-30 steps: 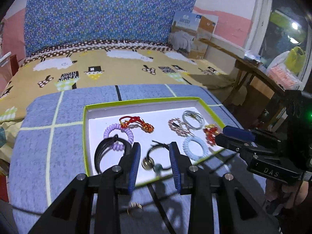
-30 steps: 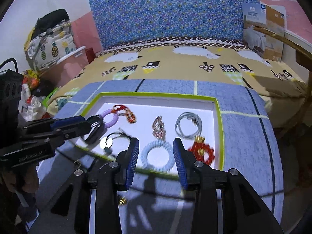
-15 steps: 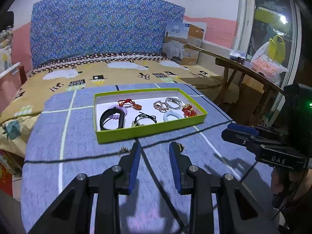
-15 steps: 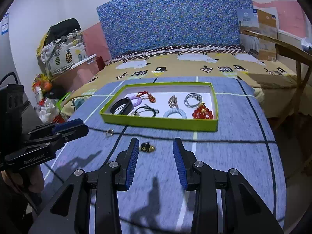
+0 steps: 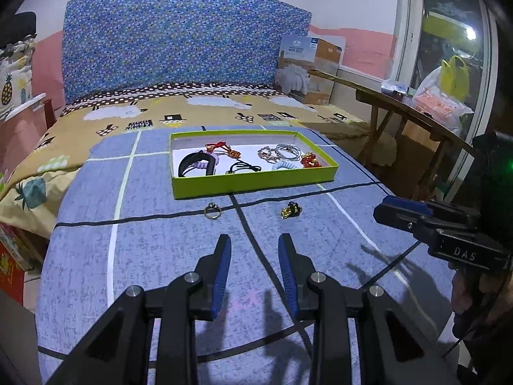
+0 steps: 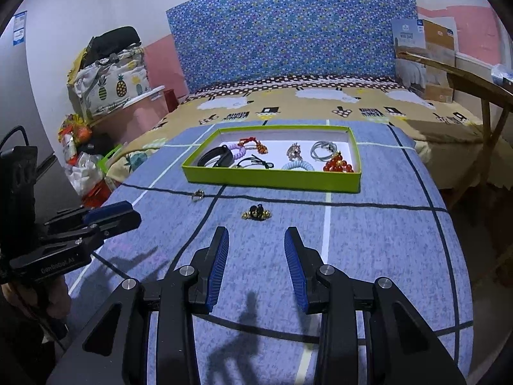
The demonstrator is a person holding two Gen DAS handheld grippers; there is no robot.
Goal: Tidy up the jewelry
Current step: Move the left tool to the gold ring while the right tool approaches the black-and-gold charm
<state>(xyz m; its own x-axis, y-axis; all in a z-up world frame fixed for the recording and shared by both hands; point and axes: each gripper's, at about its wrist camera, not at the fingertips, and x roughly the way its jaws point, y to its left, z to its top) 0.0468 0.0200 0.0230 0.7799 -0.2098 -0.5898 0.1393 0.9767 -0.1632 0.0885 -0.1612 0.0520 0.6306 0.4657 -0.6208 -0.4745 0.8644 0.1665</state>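
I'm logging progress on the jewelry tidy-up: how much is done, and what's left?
Mostly done: hair ties and bracelets lie inside the lime-green box. Nothing is in hand; the left gripper and right gripper are open. Left on the blue cloth: a silver ring and a gold-black trinket.

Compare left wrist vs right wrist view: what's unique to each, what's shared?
Left wrist only: window with yellow bag at right, right hand-held gripper seen side-on. Right wrist only: pineapple-print bag and clutter at left, left hand-held gripper side-on. Both: green tray of jewelry, ring and gold-black piece loose on the blue cloth, both grippers open, empty.
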